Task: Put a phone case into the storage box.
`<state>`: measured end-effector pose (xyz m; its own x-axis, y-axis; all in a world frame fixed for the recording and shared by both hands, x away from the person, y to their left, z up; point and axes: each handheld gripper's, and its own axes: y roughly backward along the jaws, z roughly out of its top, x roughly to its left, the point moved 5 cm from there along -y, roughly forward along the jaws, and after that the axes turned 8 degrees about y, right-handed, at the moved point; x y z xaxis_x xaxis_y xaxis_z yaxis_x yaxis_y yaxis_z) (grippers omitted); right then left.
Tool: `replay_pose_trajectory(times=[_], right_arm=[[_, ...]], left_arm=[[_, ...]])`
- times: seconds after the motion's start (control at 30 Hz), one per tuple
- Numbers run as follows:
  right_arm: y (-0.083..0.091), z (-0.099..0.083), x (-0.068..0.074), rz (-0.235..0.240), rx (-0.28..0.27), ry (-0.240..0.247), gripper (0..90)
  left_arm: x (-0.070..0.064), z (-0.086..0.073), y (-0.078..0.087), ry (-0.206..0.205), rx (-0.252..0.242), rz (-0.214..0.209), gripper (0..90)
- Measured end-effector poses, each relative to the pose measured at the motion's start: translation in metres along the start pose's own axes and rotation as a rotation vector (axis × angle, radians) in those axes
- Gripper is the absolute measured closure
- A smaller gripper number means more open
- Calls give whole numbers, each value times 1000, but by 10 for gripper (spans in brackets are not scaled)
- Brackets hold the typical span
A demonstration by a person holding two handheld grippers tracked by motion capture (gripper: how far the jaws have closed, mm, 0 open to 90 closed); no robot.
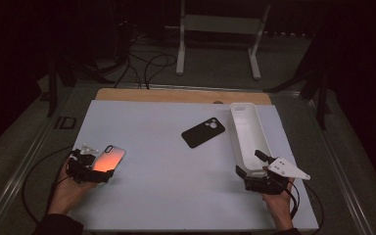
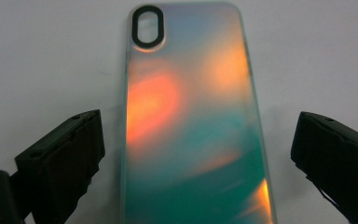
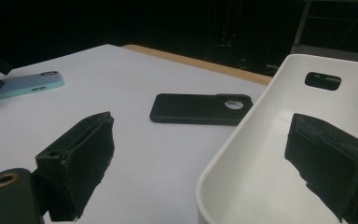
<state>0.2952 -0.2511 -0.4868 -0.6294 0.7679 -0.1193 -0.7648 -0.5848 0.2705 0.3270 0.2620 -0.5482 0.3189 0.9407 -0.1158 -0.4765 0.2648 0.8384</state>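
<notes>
Near the table's (image 1: 176, 147) left front edge, my left gripper (image 1: 94, 172) straddles the iridescent phone case (image 2: 191, 121), jaws apart, not touching it (case flat, camera hole away from me). Right gripper (image 1: 254, 164) gapes over the white tray's (image 3: 270, 116) near rim. Black case (image 1: 203, 132) lies mid-table.

A matte black phone case (image 1: 203, 132) with a round camera cutout lay flat near the middle of the pale grey tabletop (image 1: 166, 176). At 12 o'clock past the wooden table edge (image 1: 176, 95) stood a white metal frame (image 1: 220, 29), with dark cables (image 1: 147, 66) at 11.
</notes>
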Motion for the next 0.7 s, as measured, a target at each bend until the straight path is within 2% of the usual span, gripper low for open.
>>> replay_pose_trajectory(times=[0.27,0.7], right_arm=[[0,0,0,0,0,0,78],[0,0,-1,-3,2,0,79]], left_arm=[[1,-6,-9,4,48,18,50],[0,-5,-7,-14,102,33,118]])
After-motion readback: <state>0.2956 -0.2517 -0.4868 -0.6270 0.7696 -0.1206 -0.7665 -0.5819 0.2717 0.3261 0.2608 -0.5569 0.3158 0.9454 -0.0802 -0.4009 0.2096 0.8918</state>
